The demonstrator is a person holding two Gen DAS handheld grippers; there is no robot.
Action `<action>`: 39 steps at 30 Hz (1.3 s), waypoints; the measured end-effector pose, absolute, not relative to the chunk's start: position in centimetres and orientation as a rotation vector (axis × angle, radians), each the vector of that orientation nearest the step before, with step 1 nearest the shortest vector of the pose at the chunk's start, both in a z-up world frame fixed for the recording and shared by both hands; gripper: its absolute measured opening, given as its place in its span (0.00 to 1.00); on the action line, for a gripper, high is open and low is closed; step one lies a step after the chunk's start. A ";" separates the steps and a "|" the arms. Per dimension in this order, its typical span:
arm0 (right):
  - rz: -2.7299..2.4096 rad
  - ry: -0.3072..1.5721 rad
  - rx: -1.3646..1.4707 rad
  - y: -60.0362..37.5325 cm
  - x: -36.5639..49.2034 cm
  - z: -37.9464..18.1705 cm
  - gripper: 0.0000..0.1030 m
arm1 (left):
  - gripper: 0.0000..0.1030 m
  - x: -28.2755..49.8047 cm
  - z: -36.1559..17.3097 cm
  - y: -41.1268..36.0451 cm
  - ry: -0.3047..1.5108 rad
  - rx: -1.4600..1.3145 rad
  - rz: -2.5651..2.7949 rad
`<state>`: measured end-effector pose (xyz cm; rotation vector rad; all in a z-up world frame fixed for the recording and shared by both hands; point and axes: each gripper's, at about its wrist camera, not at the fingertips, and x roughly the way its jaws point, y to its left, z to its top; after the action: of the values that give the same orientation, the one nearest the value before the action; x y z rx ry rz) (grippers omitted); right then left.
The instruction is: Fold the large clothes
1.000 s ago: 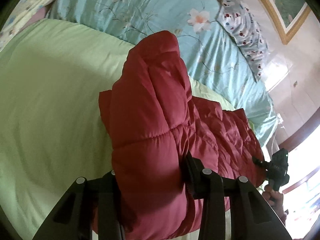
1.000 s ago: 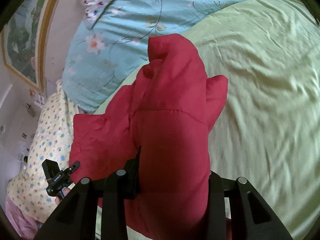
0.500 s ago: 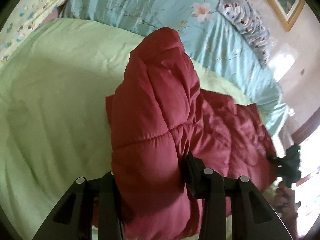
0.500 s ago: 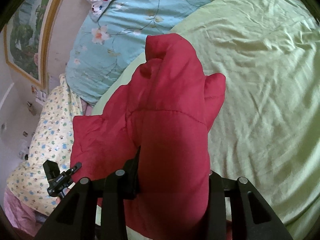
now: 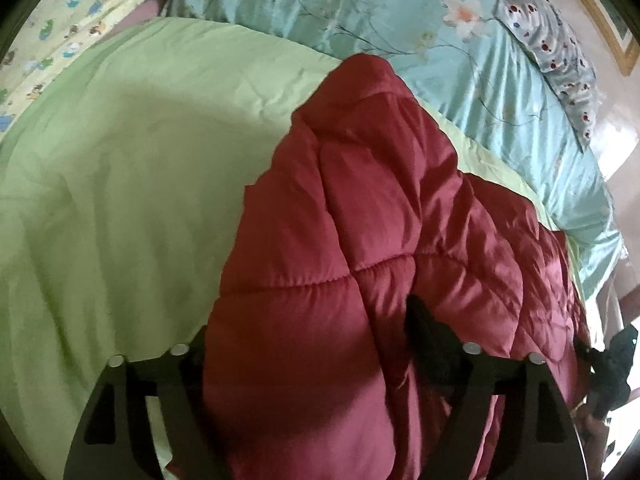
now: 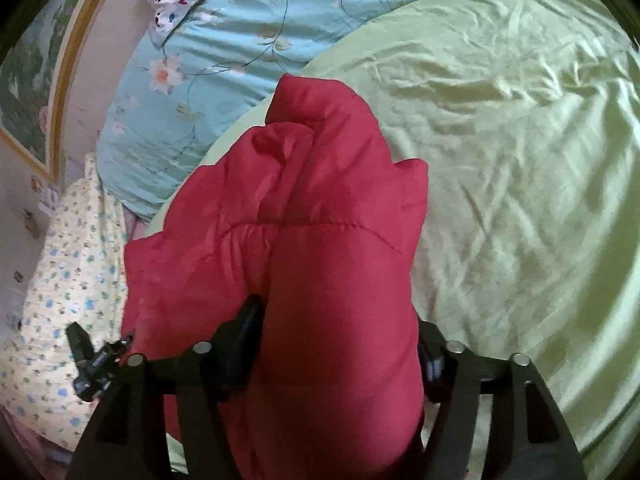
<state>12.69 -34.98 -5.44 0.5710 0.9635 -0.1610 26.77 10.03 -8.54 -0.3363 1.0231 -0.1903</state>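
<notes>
Green bedding is spreading under everything: we are working over a pale green quilt (image 5: 120, 184) on the bed, with a light blue floral cover (image 5: 460, 64) lying beyond it, a grey spotted pillow (image 5: 556, 44) by the wall and a yellow printed sheet (image 6: 60, 280) along the edge. On the green quilt we are holding up a red quilted jacket (image 5: 360, 220), puffy and stitched in panels, its bulk rising in front of both cameras and running between our two grips.

Our left gripper (image 5: 316, 344) is clamping one thick bunch of the jacket, fingers spread narrow around the padding. Our right gripper (image 6: 340, 344) is pinching the other bunch the same way. In each wrist view the opposite gripper is showing low at the far side, so the garment's long axis is running from hand to hand, with its free end pointing away from us toward the blue cover. We judge the next move turns on carrying both held ends forward together over that free end; neither hand looks nearer.

No brand, label or writing is readable anywhere.
</notes>
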 end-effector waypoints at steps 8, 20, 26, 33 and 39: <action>-0.243 0.957 0.528 -34.5 11.8 -3.9 0.81 | 0.90 23.5 -6.3 12.6 0.984 -0.417 -0.171; -0.279 0.872 0.315 -30.9 11.0 1.1 0.81 | 0.90 19.4 -1.8 11.4 0.915 -0.300 -0.206; -0.197 0.887 0.207 -27.4 12.1 1.7 0.82 | 0.90 17.2 -0.6 9.1 0.898 -0.244 -0.317; -0.116 0.942 0.143 -24.0 13.0 0.3 0.82 | 0.90 15.7 -0.5 6.3 0.902 -0.164 -0.398; -0.079 0.965 0.109 -22.3 13.7 -0.3 0.82 | 0.90 15.6 -0.6 5.0 0.906 -0.132 -0.414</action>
<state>13.65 -22.25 -0.26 0.1094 0.9648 -0.0790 15.56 5.01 -0.57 -0.1324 0.9059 -0.4143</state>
